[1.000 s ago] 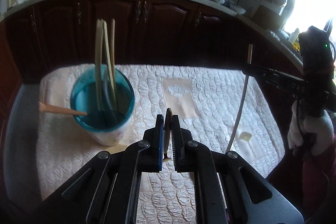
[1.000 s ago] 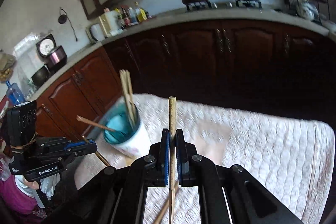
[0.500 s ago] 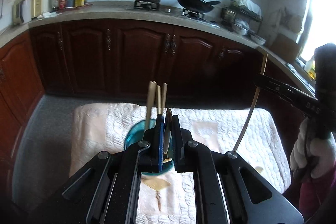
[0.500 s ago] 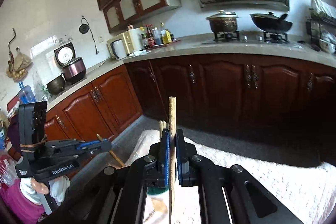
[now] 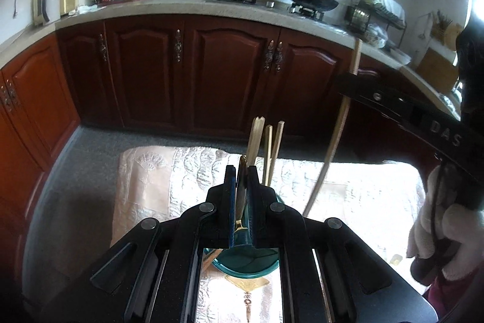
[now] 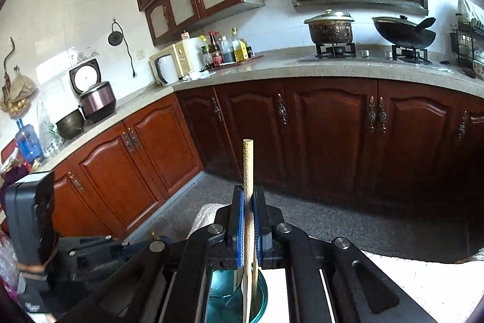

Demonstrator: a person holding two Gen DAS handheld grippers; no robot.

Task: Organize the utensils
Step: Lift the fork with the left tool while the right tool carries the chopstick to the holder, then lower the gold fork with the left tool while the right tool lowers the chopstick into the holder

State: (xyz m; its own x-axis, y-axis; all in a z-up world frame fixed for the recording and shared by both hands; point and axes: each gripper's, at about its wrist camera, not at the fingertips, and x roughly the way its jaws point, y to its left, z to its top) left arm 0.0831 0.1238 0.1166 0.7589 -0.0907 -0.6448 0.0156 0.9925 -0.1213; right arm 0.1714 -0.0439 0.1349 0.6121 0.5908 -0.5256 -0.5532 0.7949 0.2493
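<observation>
A teal cup stands on the quilted table cloth, right under both grippers, with a few wooden chopsticks upright in it. My left gripper is shut on a thin dark utensil with a gold end, above the cup's rim. My right gripper is shut on a wooden chopstick held upright; its lower end hangs over the cup's mouth. In the left wrist view the right gripper's arm holds that chopstick to the right of the cup.
Dark wooden cabinets and a stone counter run behind the table. A pot and a wok sit on the stove. The left gripper's body shows low at left in the right wrist view.
Both grippers have risen and closed in over the cup, each still holding its utensil. The right chopstick has swung upright, its lower end now over the cup's mouth.
</observation>
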